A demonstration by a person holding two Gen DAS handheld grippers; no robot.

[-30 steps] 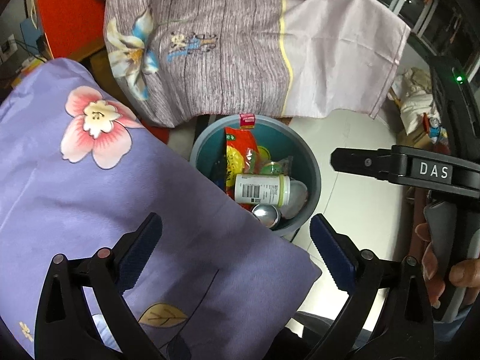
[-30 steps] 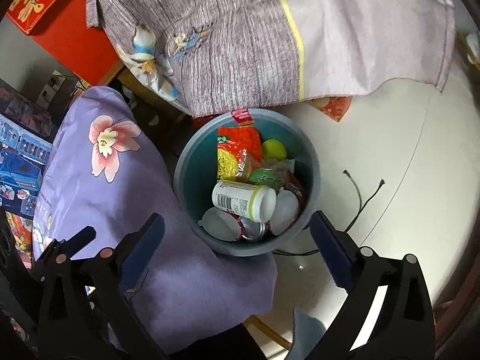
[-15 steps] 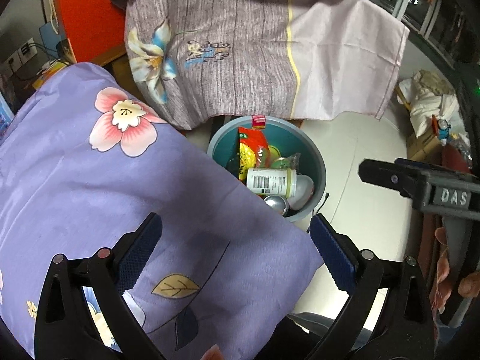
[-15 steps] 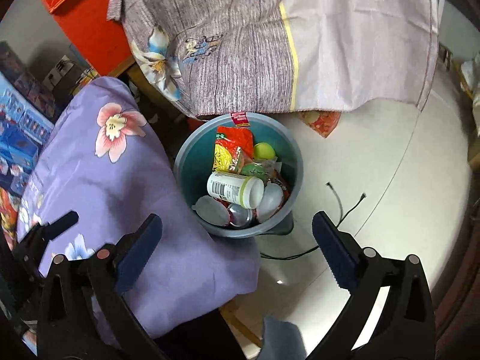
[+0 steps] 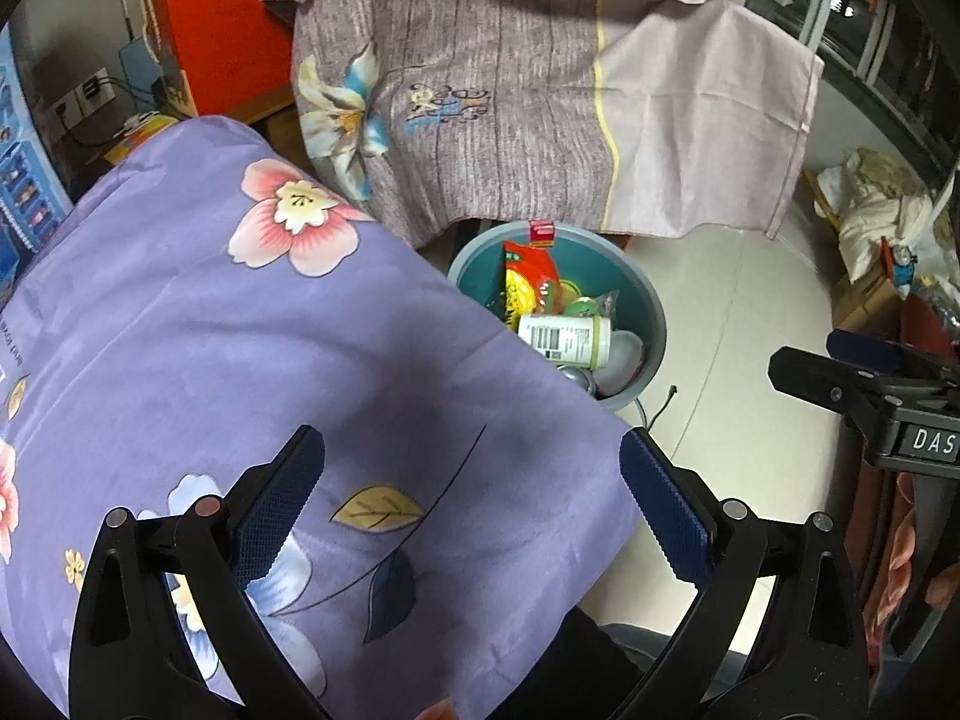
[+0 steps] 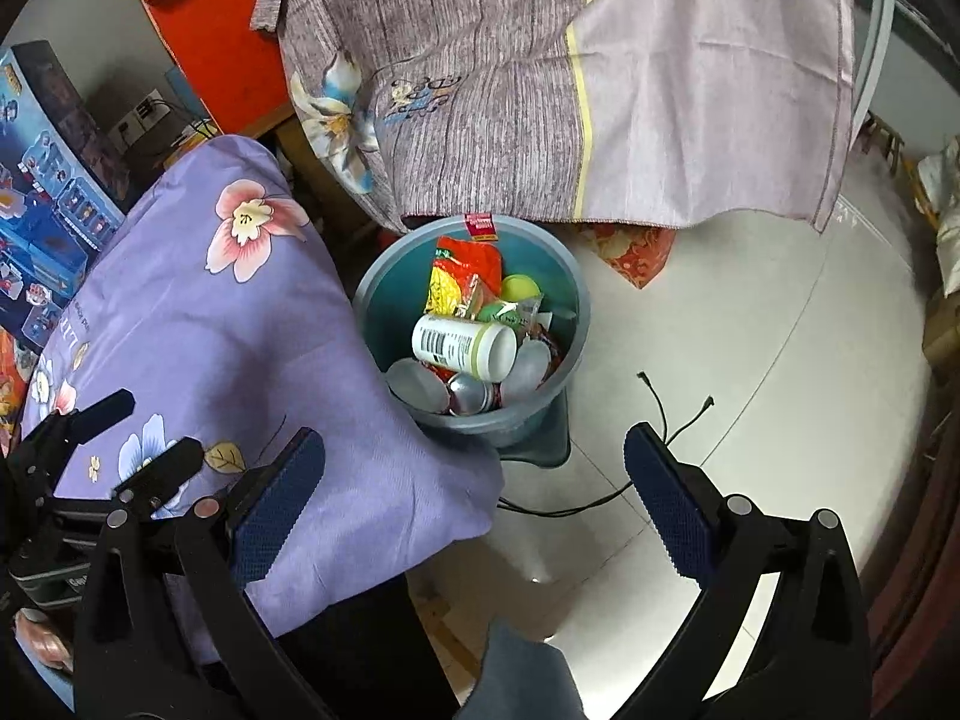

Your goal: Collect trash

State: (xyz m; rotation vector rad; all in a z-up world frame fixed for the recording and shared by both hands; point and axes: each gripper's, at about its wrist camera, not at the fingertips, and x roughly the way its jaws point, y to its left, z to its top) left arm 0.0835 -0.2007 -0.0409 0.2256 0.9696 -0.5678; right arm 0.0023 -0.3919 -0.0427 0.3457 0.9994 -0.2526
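A teal trash bin (image 6: pixel 564 276) (image 5: pixel 651 324) stands on the pale floor and holds a white bottle with a barcode label (image 6: pixel 462 345) (image 5: pixel 564 339), a red and yellow snack wrapper (image 6: pixel 462 273) (image 5: pixel 525 282), a crushed can (image 6: pixel 471 393), a green ball (image 6: pixel 519 288) and clear plastic pieces. My left gripper (image 5: pixel 471 504) hovers open over the purple flowered cloth, nothing between its fingers. My right gripper (image 6: pixel 474 498) is open and empty, above and nearer than the bin. The left gripper's body (image 6: pixel 90 468) shows at the left of the right wrist view.
A purple flowered quilt (image 5: pixel 210 360) (image 6: pixel 210 330) bulges beside the bin's left side. A mauve striped cloth (image 6: pixel 540 78) (image 5: pixel 540 90) hangs behind the bin. A black cable (image 6: pixel 654 438) lies on the floor. Red furniture (image 6: pixel 228 48), toy boxes (image 6: pixel 42 198) and a white bundle (image 5: pixel 876 210) stand around.
Both grippers have drawn back and up from the bin, which now looks smaller and farther. More quilt fills the left wrist view. Both stayed open and empty.
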